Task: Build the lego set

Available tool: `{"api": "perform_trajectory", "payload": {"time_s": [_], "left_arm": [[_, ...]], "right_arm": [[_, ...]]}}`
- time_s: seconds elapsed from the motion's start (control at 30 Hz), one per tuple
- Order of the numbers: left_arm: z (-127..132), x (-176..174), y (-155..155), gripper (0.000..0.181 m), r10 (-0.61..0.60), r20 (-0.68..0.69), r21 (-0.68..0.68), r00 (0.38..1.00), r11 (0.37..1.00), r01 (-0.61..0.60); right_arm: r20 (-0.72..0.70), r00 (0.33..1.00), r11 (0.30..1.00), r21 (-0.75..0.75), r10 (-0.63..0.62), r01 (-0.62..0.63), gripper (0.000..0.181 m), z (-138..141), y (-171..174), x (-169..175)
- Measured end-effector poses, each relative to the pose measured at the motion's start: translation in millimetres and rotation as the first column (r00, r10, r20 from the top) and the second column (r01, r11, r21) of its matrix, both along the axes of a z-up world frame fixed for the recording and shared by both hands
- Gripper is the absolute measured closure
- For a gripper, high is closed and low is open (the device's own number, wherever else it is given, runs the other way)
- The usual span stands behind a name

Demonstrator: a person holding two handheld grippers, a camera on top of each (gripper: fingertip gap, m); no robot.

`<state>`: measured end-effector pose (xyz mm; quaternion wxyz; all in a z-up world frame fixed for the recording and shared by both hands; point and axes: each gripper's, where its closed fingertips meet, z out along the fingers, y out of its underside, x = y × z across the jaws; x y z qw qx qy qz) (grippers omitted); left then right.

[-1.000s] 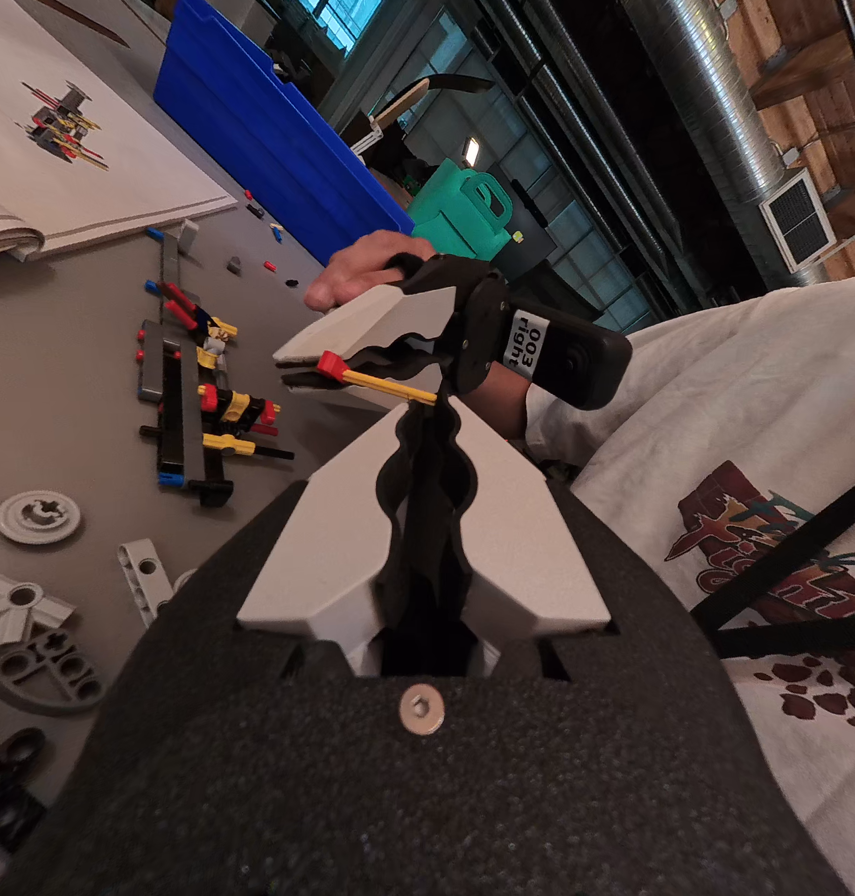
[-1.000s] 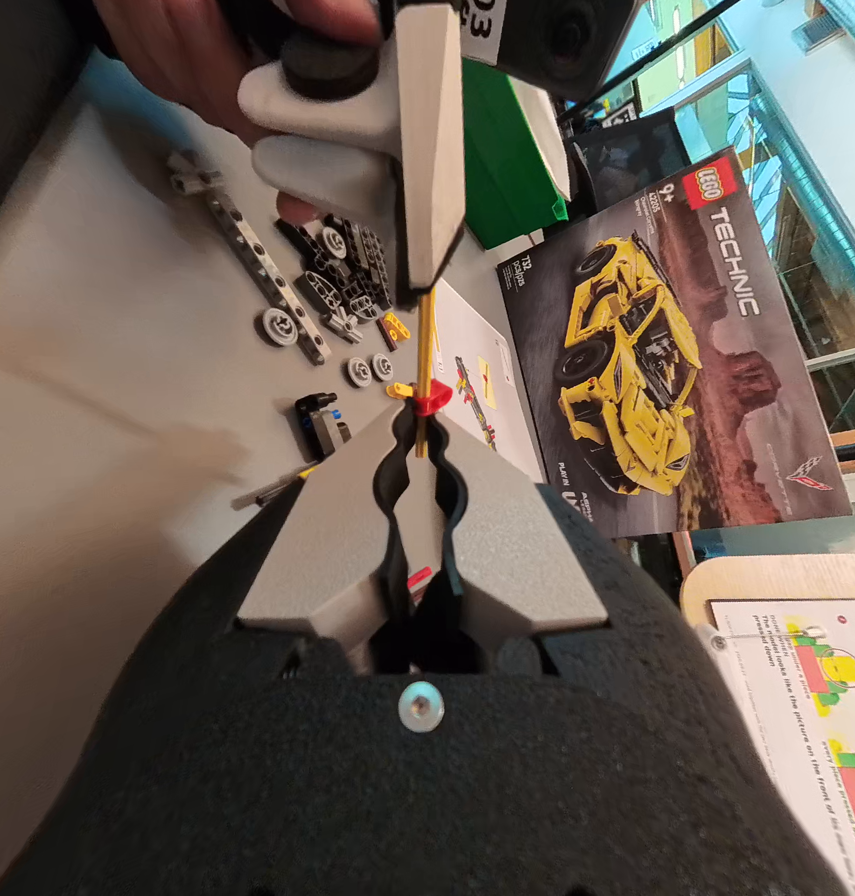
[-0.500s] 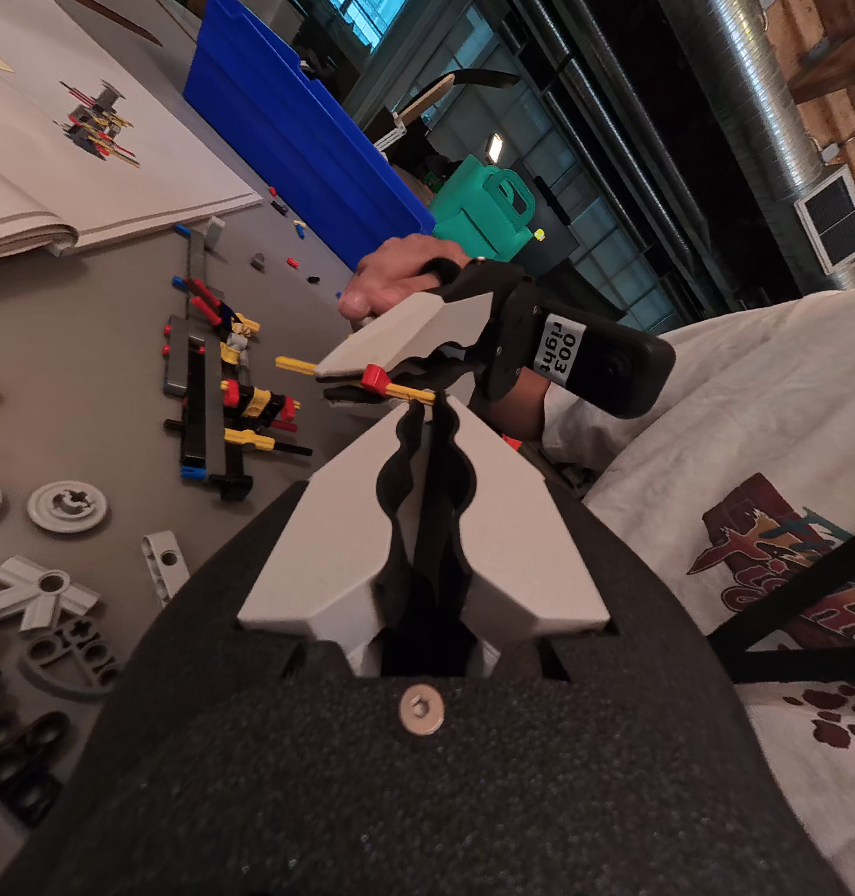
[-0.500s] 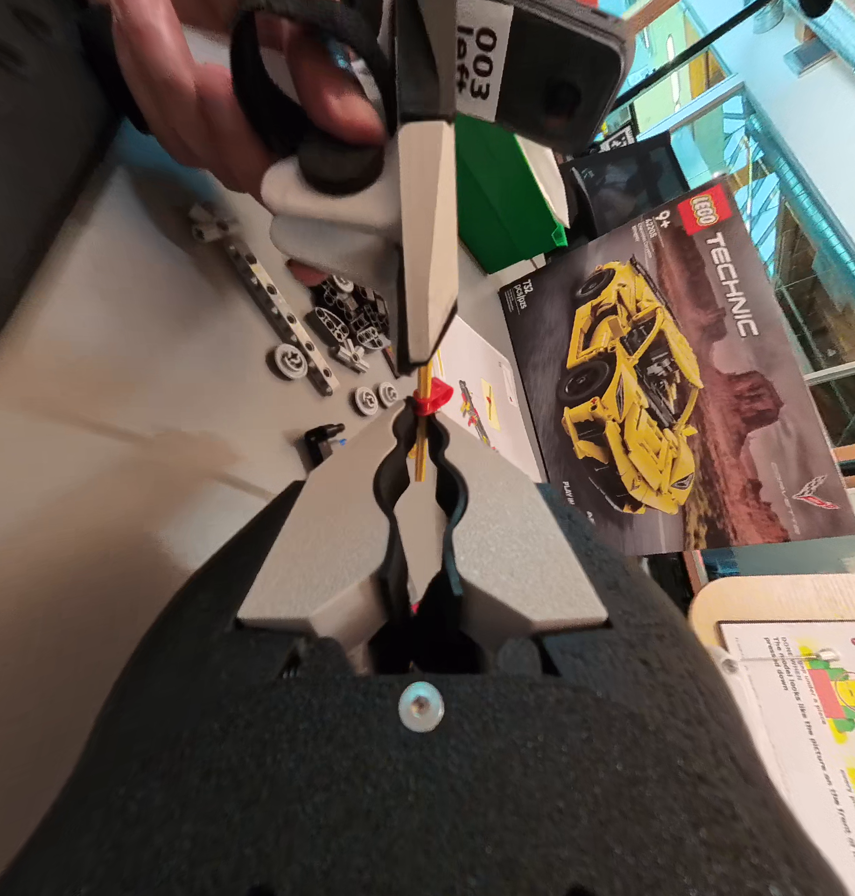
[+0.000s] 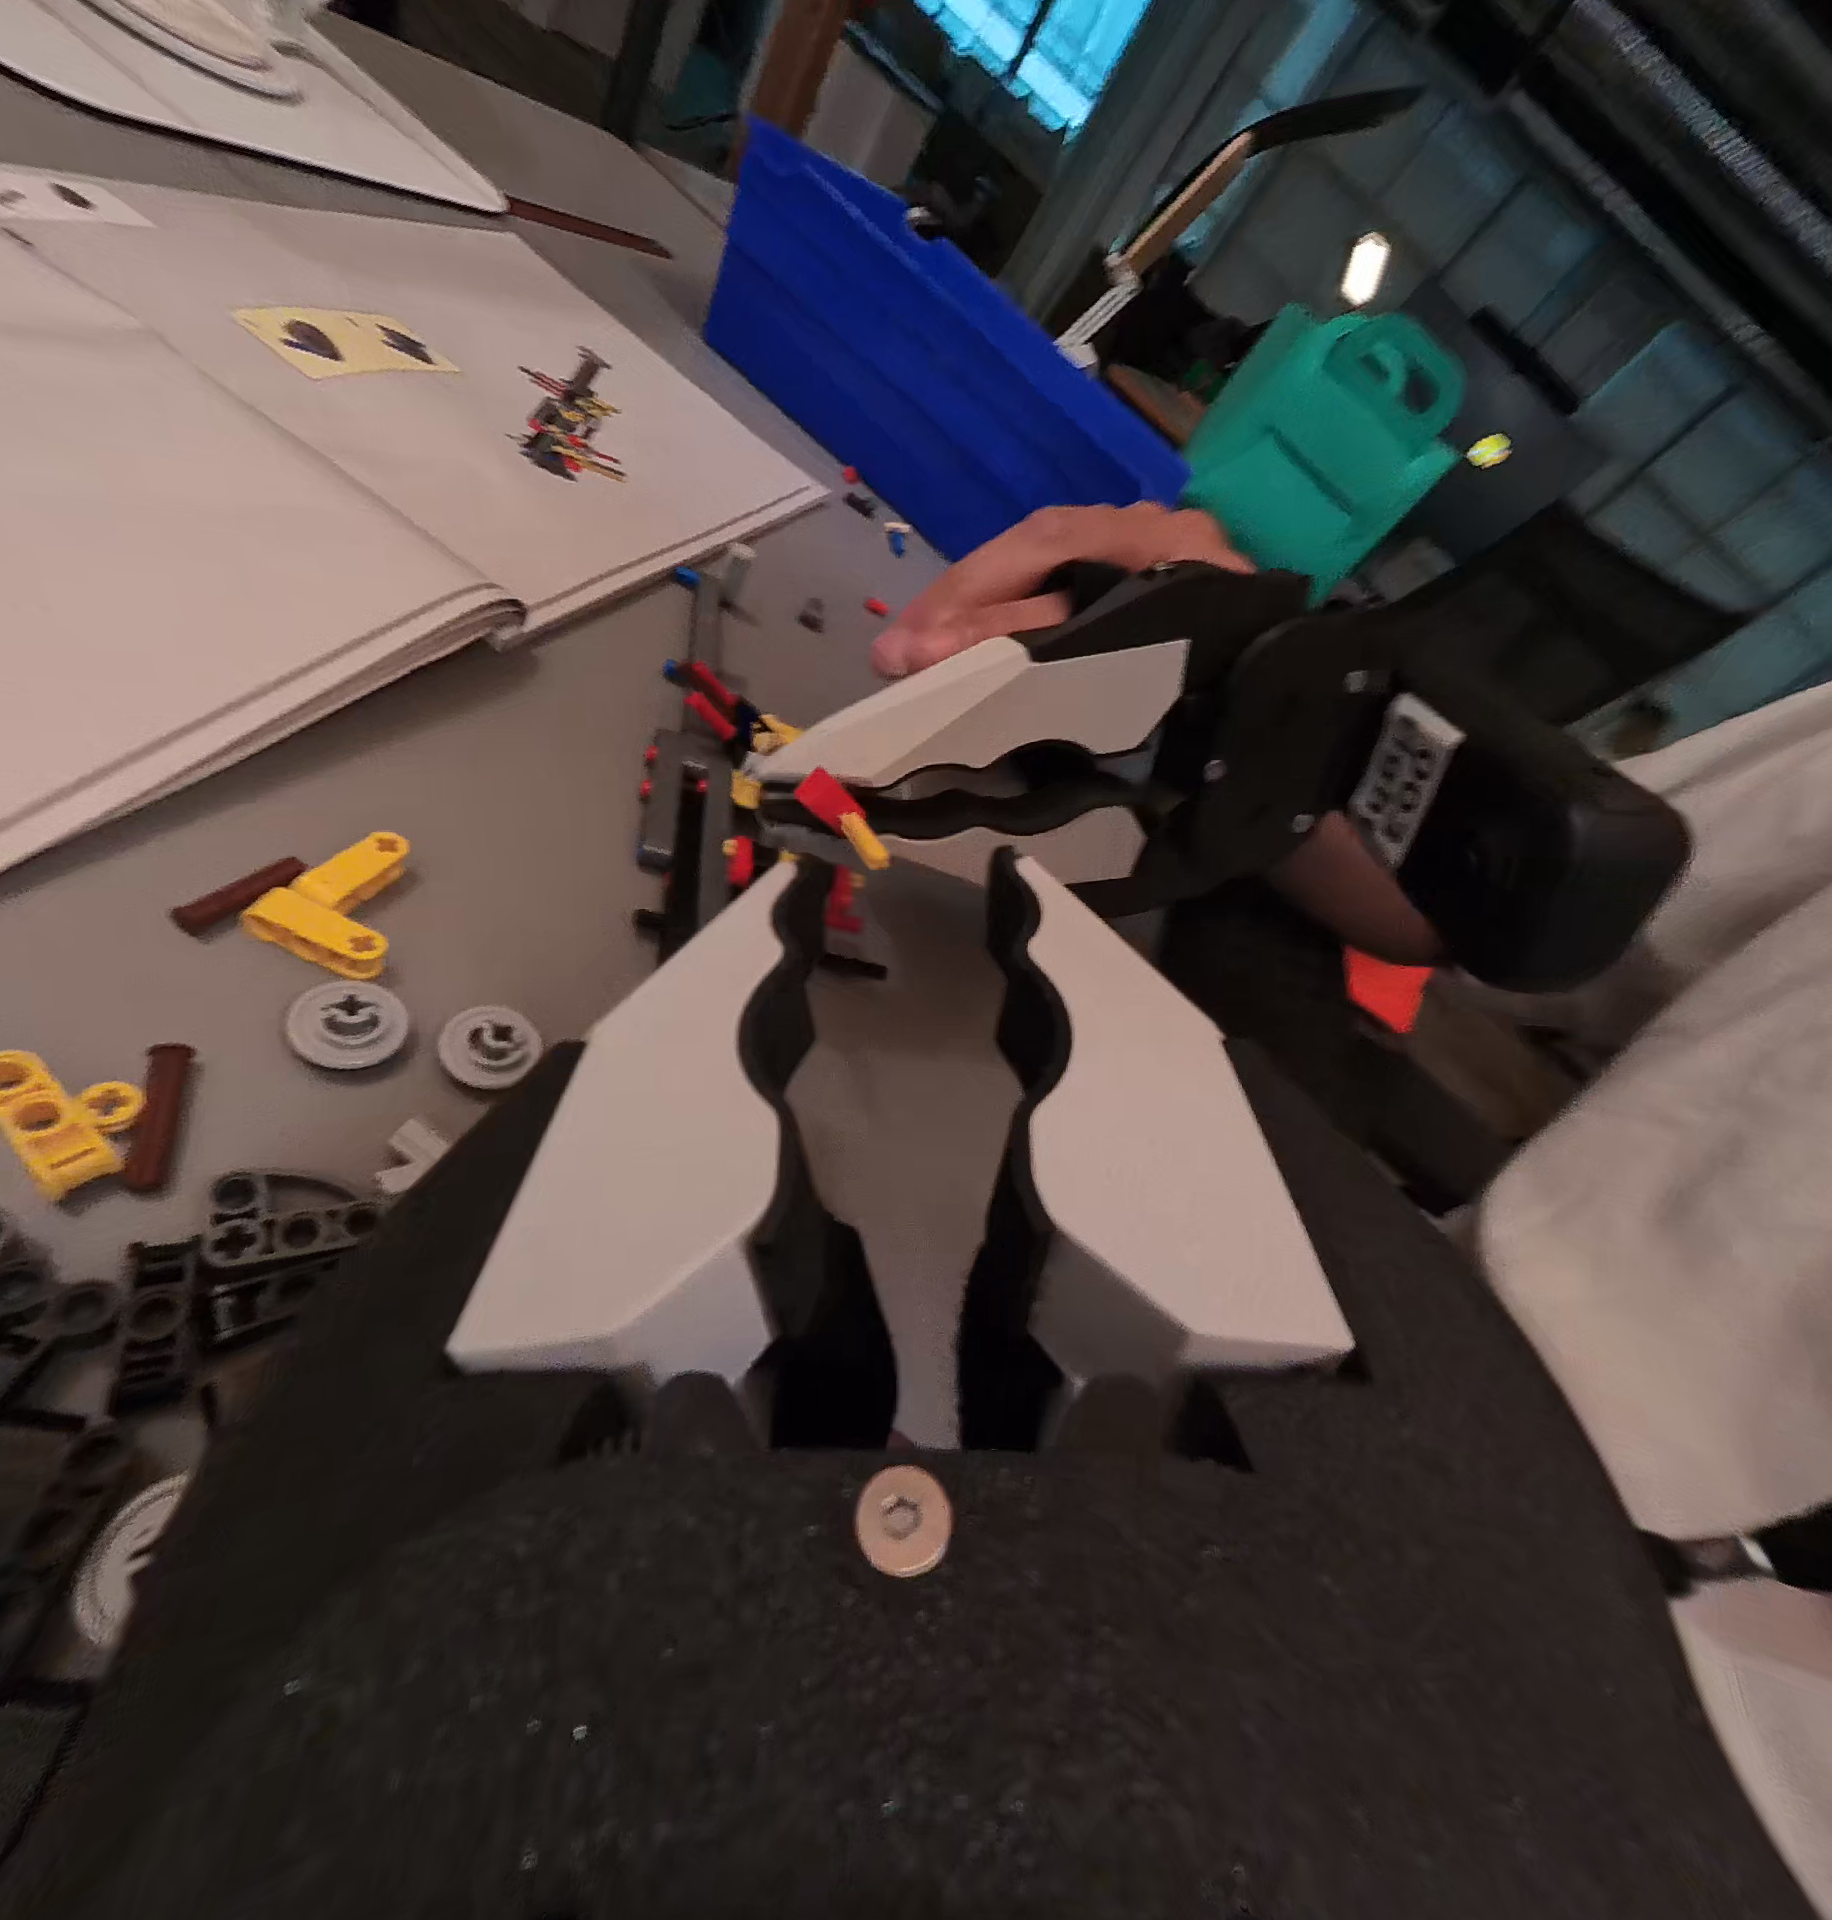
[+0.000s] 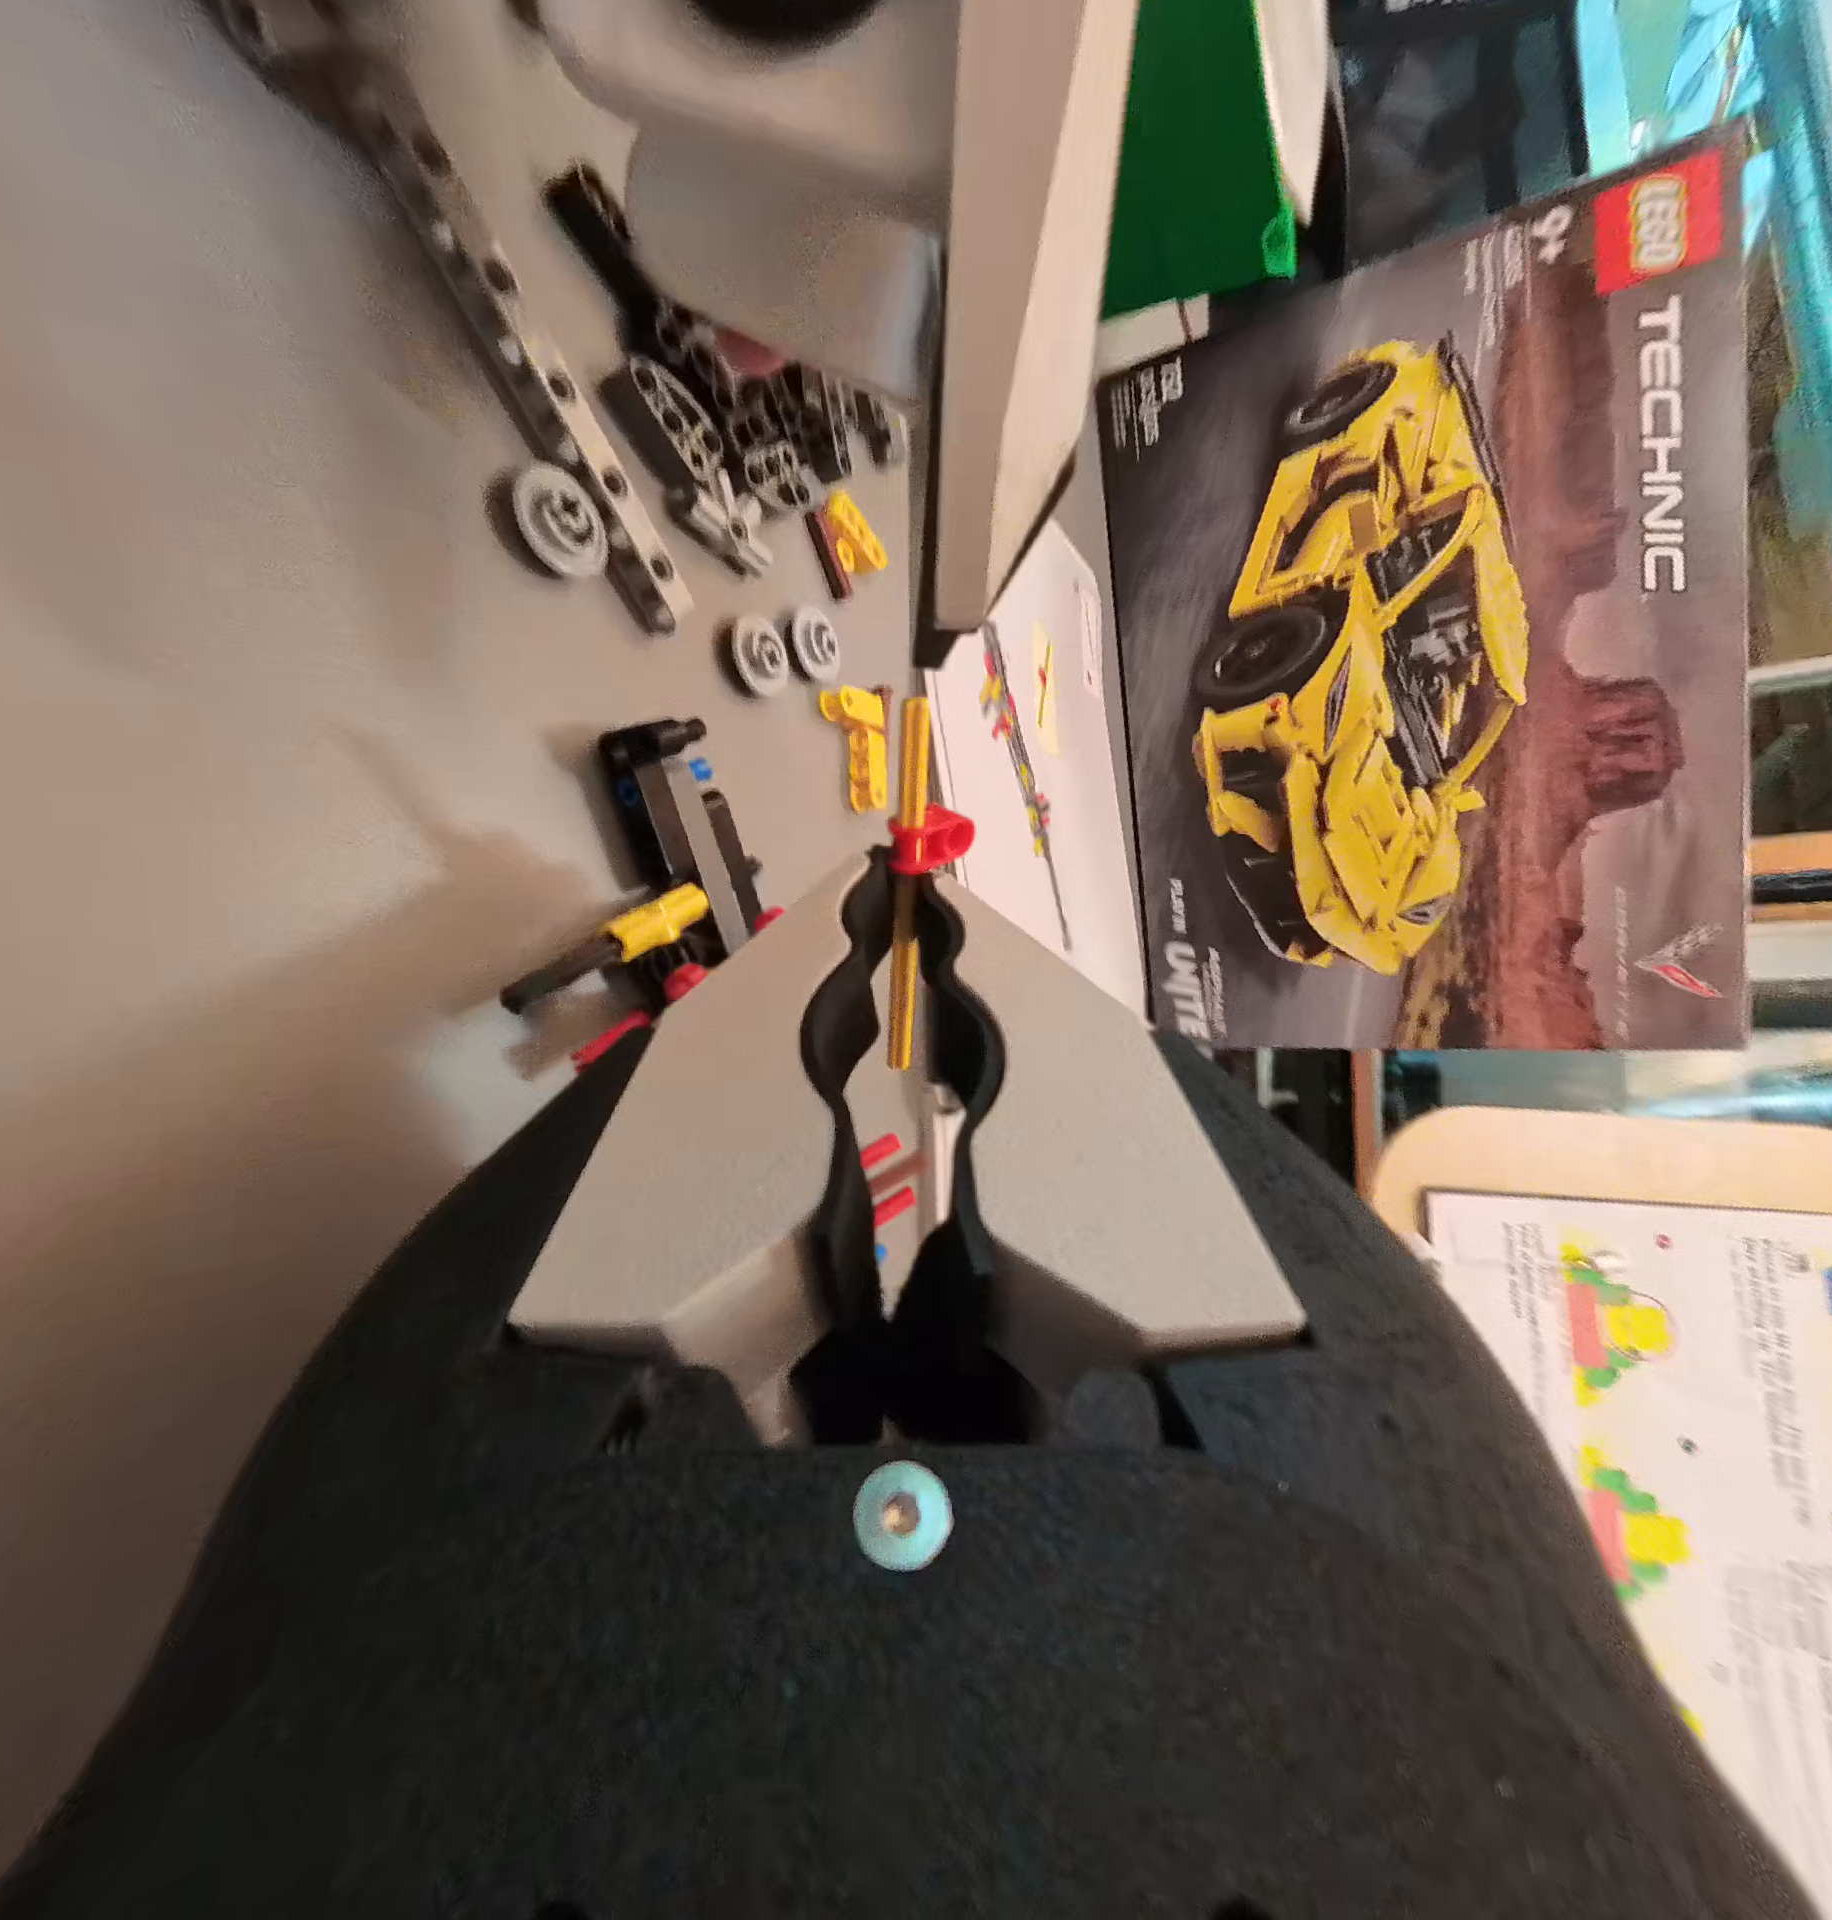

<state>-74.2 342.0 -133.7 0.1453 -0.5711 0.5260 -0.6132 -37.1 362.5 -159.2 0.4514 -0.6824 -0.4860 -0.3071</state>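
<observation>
My right gripper (image 6: 901, 873) is shut on a thin yellow axle (image 6: 904, 956) that stands out past its tips. A small red connector (image 6: 930, 840) sits on the axle just beyond the tips. My left gripper (image 5: 896, 873) is open and empty, close in front of the right gripper (image 5: 772, 790), which shows there holding the axle (image 5: 862, 840) and the red connector (image 5: 827, 798). A part-built black, grey, red and yellow assembly (image 6: 673, 831) lies on the grey table (image 6: 216, 623), also in the left wrist view (image 5: 683, 831). One of the left gripper's fingers (image 6: 1016, 312) hangs above the axle.
An open instruction booklet (image 5: 320, 468) lies at the back left. Loose yellow pieces (image 5: 330, 904), grey discs (image 5: 349, 1023) and black pieces (image 5: 164, 1288) are spread on the table. A blue bin (image 5: 891, 343), a green container (image 5: 1317, 436) and the set's box (image 6: 1411, 623) stand around. Across from one pair of fingers to the other is roughly 5 cm.
My left gripper was shut on the axle's free end; it has opened, let go and drawn back. The right gripper keeps the axle with the red connector on it.
</observation>
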Motion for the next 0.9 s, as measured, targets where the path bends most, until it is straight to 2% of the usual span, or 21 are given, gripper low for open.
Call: {"api": "perform_trajectory", "payload": {"time_s": [0.03, 0.1, 0.17, 0.27, 0.37, 0.4, 0.47, 0.53, 0.6, 0.63, 0.67, 0.7, 0.77, 0.83, 0.9], "left_arm": [[-4.0, 2.5, 1.5, 0.142, 0.024, -0.011, 0.049, 1.0, 0.999, -0.023], [-9.3, 5.7, -0.2, 0.14, 0.03, -0.028, 0.11, 0.999, 0.994, -0.026], [-9.5, 7.6, -0.8, 0.15, 0.031, -0.024, 0.135, 0.999, 0.99, -0.028], [-11.5, 7.4, -3.5, 0.176, 0.018, -0.035, 0.149, 0.999, 0.989, -0.012], [-8.5, 6.4, -2.3, 0.18, 0.023, -0.013, 0.164, 1.0, 0.986, -0.02], [-6.7, 5.0, -1.9, 0.18, 0.015, -0.002, 0.159, 1.0, 0.987, -0.015], [-1.8, 1.8, -1.8, 0.18, -0.006, 0.015, 0.101, 1.0, 0.995, 0.004], [4.3, -2.0, 2.4, 0.18, -0.022, 0.029, 0.007, 0.999, 1.0, 0.022], [11.1, -7.3, 2.2, 0.18, -0.06, 0.054, -0.062, 0.997, 0.996, 0.063], [11.7, -8.8, 0.8, 0.18, -0.074, 0.057, -0.069, 0.996, 0.995, 0.078], [11.4, -10.2, -2.8, 0.18, -0.098, 0.056, -0.066, 0.994, 0.993, 0.101], [12.5, -11.4, -6.4, 0.18, -0.117, 0.063, -0.061, 0.991, 0.991, 0.121], [15.2, -13.4, -10.4, 0.18, -0.136, 0.081, -0.041, 0.987, 0.989, 0.14], [10.4, -13.8, -12.0, 0.179, -0.139, 0.066, 0.006, 0.988, 0.99, 0.139], [5.3, -14.4, -15.9, 0.179, -0.149, 0.057, 0.1, 0.987, 0.985, 0.143]], "right_arm": [[0.033, 0.999, 1.0, 0.013, -0.011, 0.011, 0.179, 0.8, 0.6, 1.6], [0.056, 0.998, 1.0, 0.022, 0.011, -0.013, 0.179, 2.3, -1.0, -4.6], [0.07, 0.998, 0.999, 0.05, 0.004, -0.008, 0.179, 7.7, -0.3, -7.2], [0.069, 0.998, 0.998, 0.062, -0.002, -0.002, 0.179, 12.5, 0.0, -9.0], [0.053, 0.998, 0.996, 0.084, 0.028, -0.033, 0.179, 16.0, -1.9, -18.7], [-0.011, 0.999, 0.996, 0.08, 0.041, -0.04, 0.178, 17.4, -2.3, -21.1], [-0.26, 0.964, 0.998, 0.025, 0.063, -0.058, 0.171, 22.7, -5.9, -23.2], [-0.502, 0.862, 0.988, -0.085, 0.071, -0.131, 0.15, 24.8, -15.3, -23.5], [-0.674, 0.735, 0.963, -0.142, 0.076, -0.23, 0.147, 30.2, -25.3, -27.8], [-0.701, 0.709, 0.961, -0.139, 0.076, -0.241, 0.148, 33.7, -25.8, -27.2], [-0.699, 0.71, 0.966, -0.116, 0.087, -0.233, 0.154, 37.3, -24.9, -25.6], [-0.664, 0.741, 0.967, -0.113, 0.097, -0.228, 0.163, 35.6, -25.4, -24.4], [-0.554, 0.83, 0.976, -0.134, 0.07, -0.172, 0.164, 23.1, -23.9, -16.0], [-0.547, 0.831, 0.97, -0.129, 0.102, -0.204, 0.175, 21.8, -28.6, -21.5], [-0.544, 0.83, 0.966, -0.128, 0.122, -0.226, 0.177, 25.0, -31.9, -22.1]]}}
